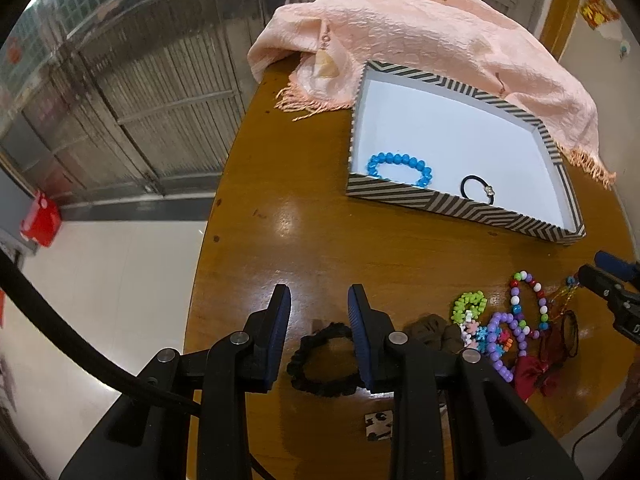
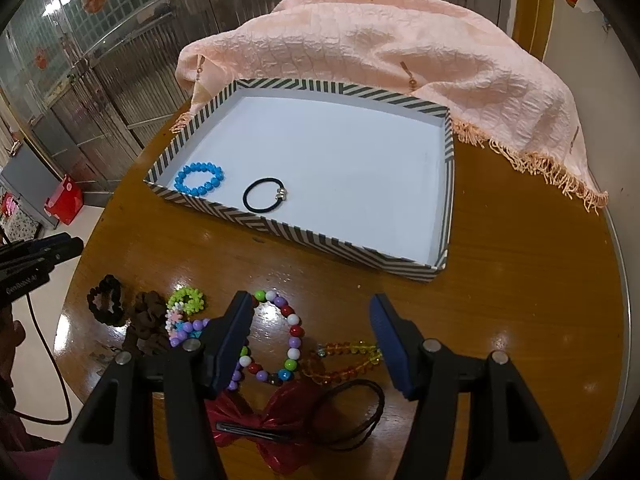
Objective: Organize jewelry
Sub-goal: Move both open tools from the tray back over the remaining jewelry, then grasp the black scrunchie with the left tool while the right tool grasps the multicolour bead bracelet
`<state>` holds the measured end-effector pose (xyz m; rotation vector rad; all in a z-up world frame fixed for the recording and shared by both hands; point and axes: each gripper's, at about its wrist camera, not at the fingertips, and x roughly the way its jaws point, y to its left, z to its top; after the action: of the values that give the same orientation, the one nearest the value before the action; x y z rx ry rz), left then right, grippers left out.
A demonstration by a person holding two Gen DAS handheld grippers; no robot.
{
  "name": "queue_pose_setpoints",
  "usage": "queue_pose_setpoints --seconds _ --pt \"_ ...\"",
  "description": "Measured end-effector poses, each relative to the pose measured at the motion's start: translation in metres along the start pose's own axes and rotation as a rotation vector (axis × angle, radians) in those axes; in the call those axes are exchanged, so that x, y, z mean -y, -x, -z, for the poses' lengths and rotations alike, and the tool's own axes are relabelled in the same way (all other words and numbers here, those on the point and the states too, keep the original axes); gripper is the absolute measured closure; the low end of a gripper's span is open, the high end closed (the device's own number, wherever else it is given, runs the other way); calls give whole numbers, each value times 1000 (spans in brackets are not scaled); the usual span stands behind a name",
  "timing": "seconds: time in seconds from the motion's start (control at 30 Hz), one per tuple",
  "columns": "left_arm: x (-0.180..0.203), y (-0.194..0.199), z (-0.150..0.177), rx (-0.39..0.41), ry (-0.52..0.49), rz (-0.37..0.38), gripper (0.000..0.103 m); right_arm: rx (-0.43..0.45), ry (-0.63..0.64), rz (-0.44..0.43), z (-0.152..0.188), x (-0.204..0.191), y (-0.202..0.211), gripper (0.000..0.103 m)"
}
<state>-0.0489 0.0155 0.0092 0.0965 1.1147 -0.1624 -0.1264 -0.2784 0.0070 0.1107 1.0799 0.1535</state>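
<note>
I have both grippers hanging above the round wooden table (image 2: 520, 280), each angled down at it. My left gripper (image 1: 319, 300) has its jaws parted with nothing between the pads; below it, on the near left of the table, lies a black scrunchie (image 1: 326, 360), and the right finger (image 1: 358, 320) crosses in front of its rim. I cannot tell from this view whether that finger touches it. My right gripper (image 2: 310, 312) is spread wide and empty, poised over the heap of jewelry at the near edge.

That heap holds a bracelet of mixed coloured beads (image 2: 288, 336), an amber bead bracelet (image 2: 348, 356) just right of it, a red bow (image 2: 280, 420) with a dark clip nearest me, and a thin black cord loop (image 2: 356, 412) beside the bow. To the left are a green flower-bead bracelet (image 2: 186, 300), a purple bead string (image 2: 188, 328) and a brown scrunchie (image 2: 146, 316).

Farther back sits the striped tray (image 2: 280, 228) with a white floor. In its near left corner lies a blue bead bracelet (image 2: 199, 178), and just right of that, apart from it, a black hair tie (image 2: 264, 195) with a small metal charm. A pink fringed scarf (image 2: 380, 44) is draped behind the tray, along its far and right sides.
</note>
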Motion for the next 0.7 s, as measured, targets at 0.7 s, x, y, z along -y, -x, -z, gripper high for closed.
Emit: queue_pose_setpoints --seconds 0.7 --pt "-30 -42 33 -205 9 98 78 -90 44 -62 13 0 -35 41"
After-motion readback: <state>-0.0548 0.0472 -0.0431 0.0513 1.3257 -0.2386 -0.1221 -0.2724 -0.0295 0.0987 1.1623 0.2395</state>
